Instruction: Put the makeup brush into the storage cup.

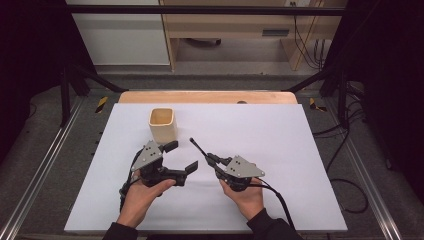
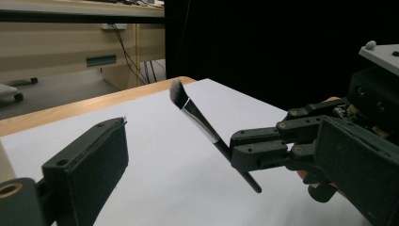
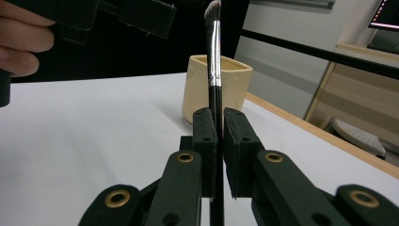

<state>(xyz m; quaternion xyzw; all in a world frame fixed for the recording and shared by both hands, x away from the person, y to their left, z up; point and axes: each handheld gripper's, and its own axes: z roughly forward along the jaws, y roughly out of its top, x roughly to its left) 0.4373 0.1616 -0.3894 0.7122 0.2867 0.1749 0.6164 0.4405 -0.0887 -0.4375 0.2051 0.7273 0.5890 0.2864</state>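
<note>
While R gripper [image 3: 215, 136] clamps makeup brush [image 3: 214, 52] bristles-up above table [image 1: 280, 135], L gripper [image 1: 181, 156] hangs open, empty, near cream cup [image 1: 162, 123]. Step: carry to cup; next needs tilt, lower in.

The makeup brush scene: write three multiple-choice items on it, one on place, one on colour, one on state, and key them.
1. Where is the cream square ceramic cup?
A. far side of the white table sheet, beyond the left gripper
B. off the table
C. right near corner

2. What colour is the handle of the slim black makeup brush with the silver ferrule?
A. red
B. black
C. white

3. What state is the right gripper in?
A. open, holding nothing
B. shut on the cup
C. shut on the brush

Key: 1 A, the high view shows it beyond the left gripper; 2 B, the handle is black below the ferrule; 3 C, its fingers pinch the handle.
</note>
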